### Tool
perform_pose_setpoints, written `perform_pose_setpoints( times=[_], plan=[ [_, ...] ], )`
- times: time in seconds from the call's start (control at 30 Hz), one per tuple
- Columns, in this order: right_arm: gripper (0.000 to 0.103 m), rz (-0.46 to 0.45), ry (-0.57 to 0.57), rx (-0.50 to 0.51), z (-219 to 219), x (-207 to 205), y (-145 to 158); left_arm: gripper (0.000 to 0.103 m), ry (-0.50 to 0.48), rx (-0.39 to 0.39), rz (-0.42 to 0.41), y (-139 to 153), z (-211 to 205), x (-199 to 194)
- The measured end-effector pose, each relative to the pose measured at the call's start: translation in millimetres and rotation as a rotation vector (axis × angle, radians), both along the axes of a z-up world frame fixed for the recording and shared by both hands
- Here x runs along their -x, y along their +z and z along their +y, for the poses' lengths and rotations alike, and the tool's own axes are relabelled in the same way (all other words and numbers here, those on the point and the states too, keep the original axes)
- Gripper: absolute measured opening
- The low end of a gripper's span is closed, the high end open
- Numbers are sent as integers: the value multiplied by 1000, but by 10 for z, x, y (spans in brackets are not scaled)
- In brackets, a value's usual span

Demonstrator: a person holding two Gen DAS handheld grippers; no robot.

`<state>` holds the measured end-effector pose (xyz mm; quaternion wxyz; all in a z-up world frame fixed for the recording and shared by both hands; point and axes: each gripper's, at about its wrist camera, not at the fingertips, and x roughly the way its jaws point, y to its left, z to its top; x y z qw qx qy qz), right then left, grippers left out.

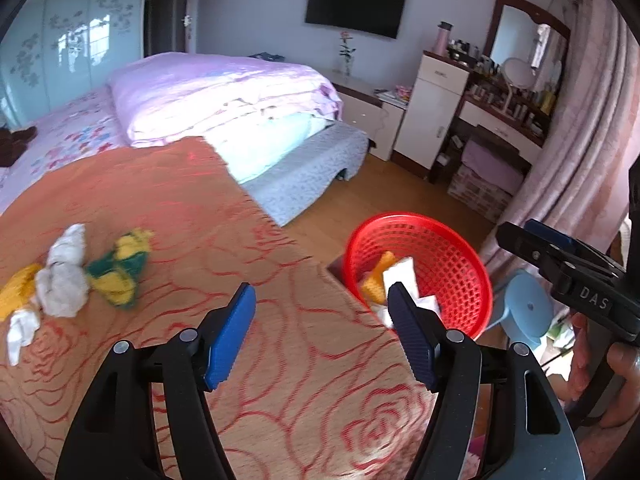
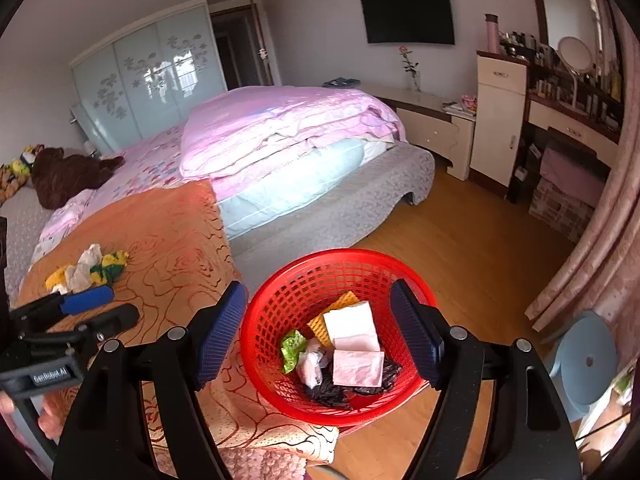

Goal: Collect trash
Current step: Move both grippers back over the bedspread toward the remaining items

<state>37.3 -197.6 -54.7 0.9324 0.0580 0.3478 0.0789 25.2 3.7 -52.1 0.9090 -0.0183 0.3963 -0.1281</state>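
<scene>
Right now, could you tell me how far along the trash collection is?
Partly done. The red basket already holds several pieces: white paper, a green wrapper and a black bag. Nothing is in hand: the left gripper and right gripper are both open and empty. Left to collect: the crumpled white and yellow-green scraps lying on the orange blanket.

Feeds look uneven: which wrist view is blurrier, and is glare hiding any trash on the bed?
Left wrist: motion-smeared, red basket soft-edged, sunlit quilt blown white. Right wrist: sharper, basket contents readable, quilt glare milder. Crumpled trash pile sits on the evenly lit orange blanket, not washed out. Both bend edges fisheye-style.
</scene>
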Motion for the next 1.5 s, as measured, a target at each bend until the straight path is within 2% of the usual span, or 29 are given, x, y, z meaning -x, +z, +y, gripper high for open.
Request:
perform_pose_setpoints(
  times=[0.17,0.53,0.67,0.9,1.2,1.5],
  plan=[
    [72,-4,28,9,113,13,1,66,69,14,0,46,280,27],
    [73,-14,107,21,449,70,42,66,271,71,-17,167,1234,297],
    [74,-26,146,24,626,87,90,66,344,56,-33,192,1550,447],
    [76,-43,222,-4,997,73,225,66,475,49,-11,84,2075,561],
    [76,-89,330,-67,1484,29,475,66,497,8,66,-150,2283,272],
    [76,-45,329,-65,1509,-28,345,64,506,1,84,-277,2319,36]
  ],
)
